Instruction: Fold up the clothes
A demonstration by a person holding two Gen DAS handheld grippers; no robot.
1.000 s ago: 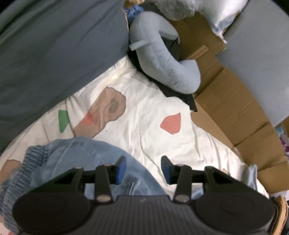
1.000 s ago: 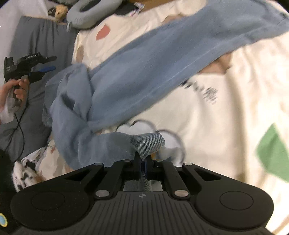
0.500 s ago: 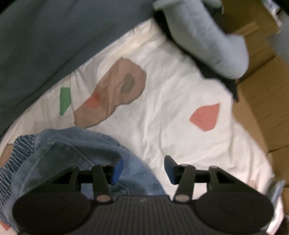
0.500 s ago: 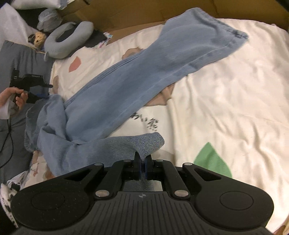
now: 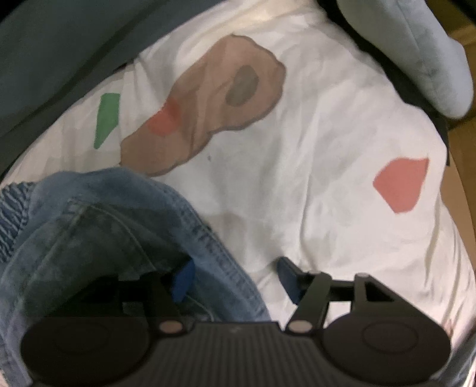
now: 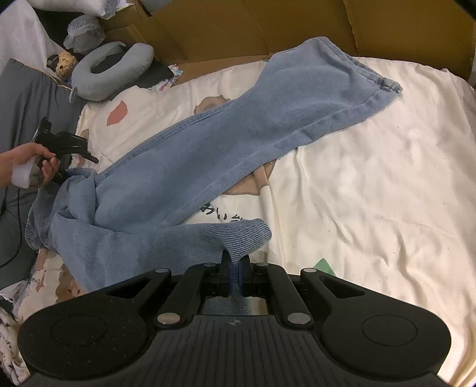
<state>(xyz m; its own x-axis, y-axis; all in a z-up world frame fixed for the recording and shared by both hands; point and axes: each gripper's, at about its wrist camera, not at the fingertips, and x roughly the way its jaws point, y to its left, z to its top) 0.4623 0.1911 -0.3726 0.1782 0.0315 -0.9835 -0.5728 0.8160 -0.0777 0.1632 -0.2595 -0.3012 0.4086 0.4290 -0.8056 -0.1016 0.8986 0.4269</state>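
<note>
Light blue jeans (image 6: 226, 148) lie slantwise across the printed white bedsheet (image 6: 372, 193), one leg reaching the far right. My right gripper (image 6: 235, 268) is shut on the hem of the near leg, which is lifted off the sheet. The waistband end (image 5: 98, 226) is bunched at the lower left of the left wrist view. My left gripper (image 5: 235, 278) points down over its edge with its jaws opening. One blue pad (image 5: 181, 279) is over the denim and the other is over bare sheet, neither pressing. In the right wrist view a hand holds the left gripper (image 6: 64, 143) at the waistband.
A grey neck pillow (image 6: 110, 68) and a small stuffed toy (image 6: 64, 64) lie at the far left corner. Cardboard (image 6: 238, 26) lines the far side of the bed. A dark grey pillow (image 6: 23, 98) borders the left edge, with a cable trailing over it.
My left gripper has come down close to the waistband and its jaws have widened. My right gripper has drawn back and up with the hem, so the far leg now shows in full.
</note>
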